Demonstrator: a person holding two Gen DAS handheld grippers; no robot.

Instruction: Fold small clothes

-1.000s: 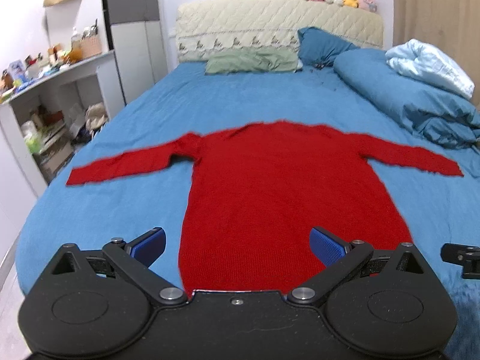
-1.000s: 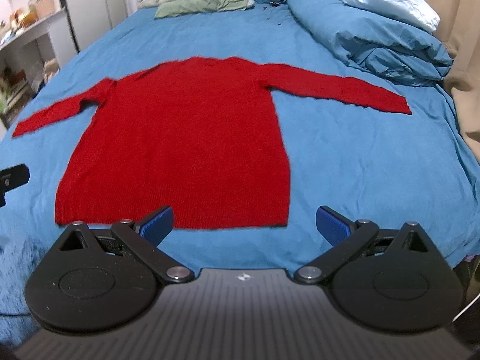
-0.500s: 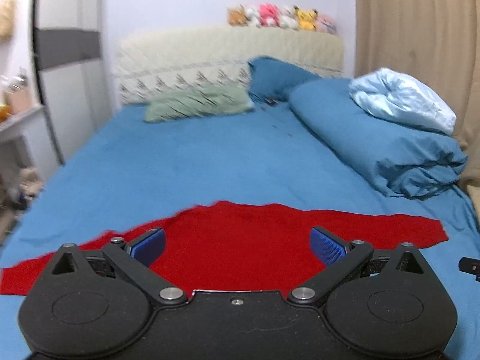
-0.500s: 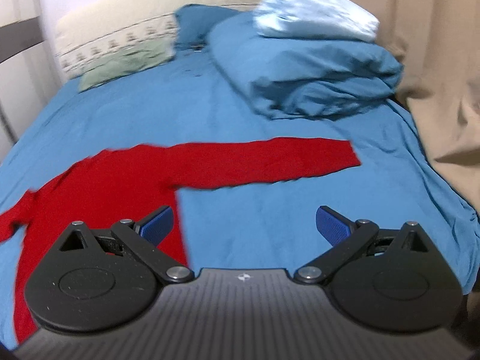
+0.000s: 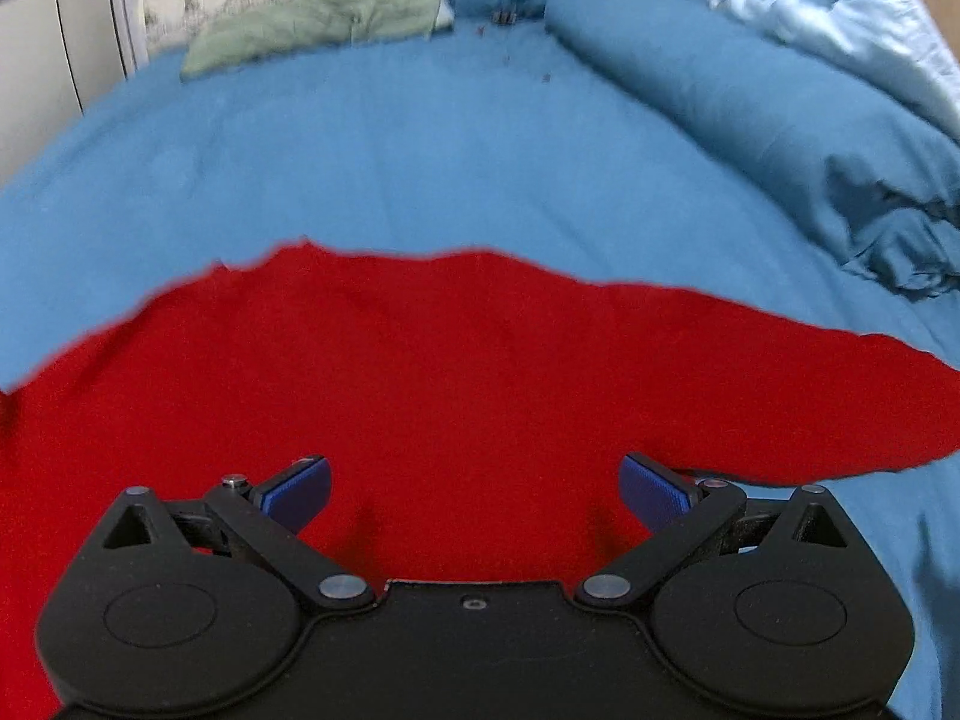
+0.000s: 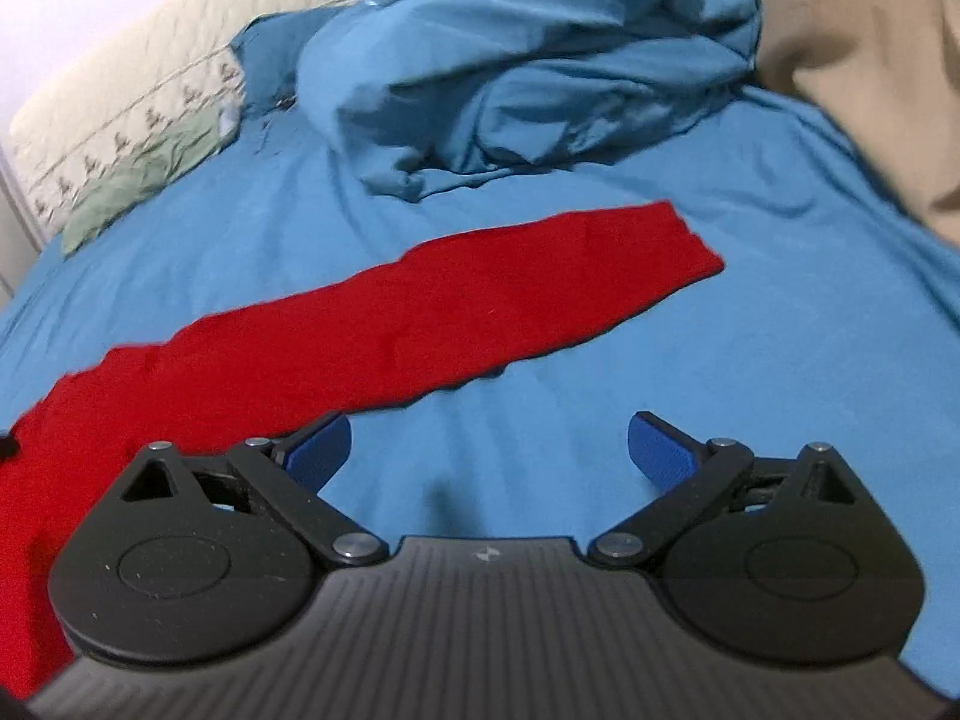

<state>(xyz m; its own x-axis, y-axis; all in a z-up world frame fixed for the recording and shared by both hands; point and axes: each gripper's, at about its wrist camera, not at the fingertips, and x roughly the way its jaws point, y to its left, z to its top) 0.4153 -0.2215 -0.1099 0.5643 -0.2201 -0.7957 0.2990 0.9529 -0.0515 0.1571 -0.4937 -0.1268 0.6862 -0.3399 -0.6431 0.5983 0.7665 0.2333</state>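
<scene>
A red knit sweater (image 5: 456, 372) lies flat on the blue bedsheet (image 5: 384, 150). In the left wrist view its upper body and neckline fill the middle, and my left gripper (image 5: 474, 489) hovers open just above the fabric near the right shoulder. In the right wrist view the sweater's right sleeve (image 6: 456, 312) stretches out to a cuff at upper right. My right gripper (image 6: 489, 450) is open over bare sheet just below that sleeve, its left fingertip (image 6: 318, 447) at the sleeve's lower edge. Neither gripper holds anything.
A bunched blue duvet (image 6: 528, 78) with a pale blue blanket (image 5: 840, 18) on top lies along the bed's right side. A green pillow (image 5: 312, 24) and quilted headboard (image 6: 120, 96) are at the far end. A beige curtain (image 6: 864, 60) hangs on the right.
Both grippers have moved forward and down from the sweater's hem toward its upper part. The left now hangs close over the chest, the right beside the right sleeve. Both stayed open.
</scene>
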